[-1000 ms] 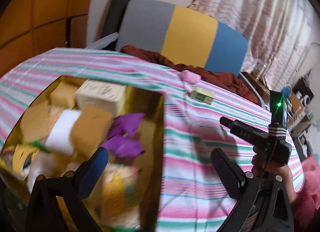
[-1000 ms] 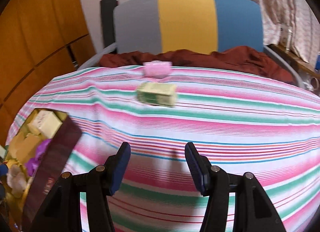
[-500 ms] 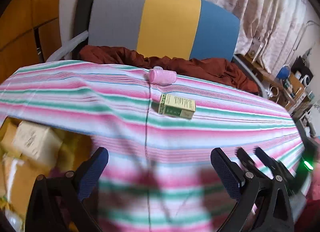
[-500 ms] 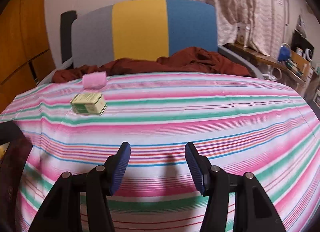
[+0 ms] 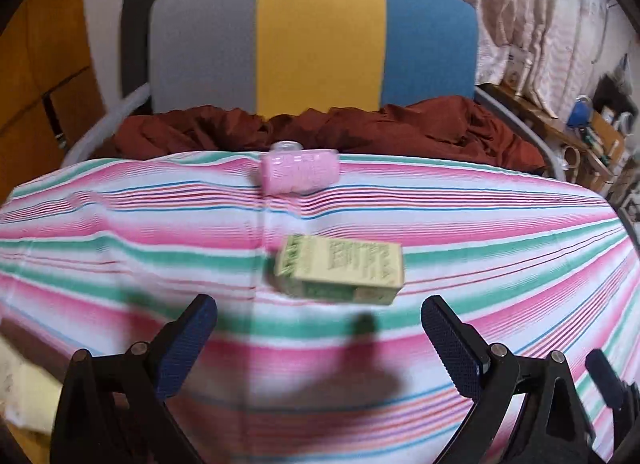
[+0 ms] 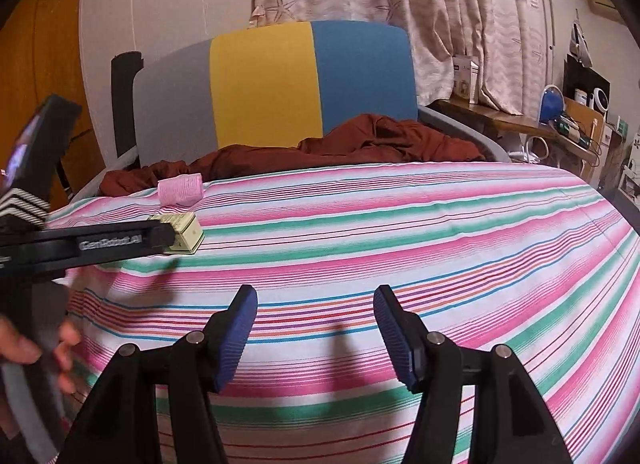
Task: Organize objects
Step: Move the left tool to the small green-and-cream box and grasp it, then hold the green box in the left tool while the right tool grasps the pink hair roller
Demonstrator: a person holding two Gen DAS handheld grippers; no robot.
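Left gripper [image 5: 318, 338] tilted down, agape before green box [image 5: 340, 272]; right gripper [image 6: 314, 328] opening, empty.

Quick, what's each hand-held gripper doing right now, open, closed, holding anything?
Left hand-held gripper: open, empty, green box just ahead.
Right hand-held gripper: jaws opening, nothing between them.
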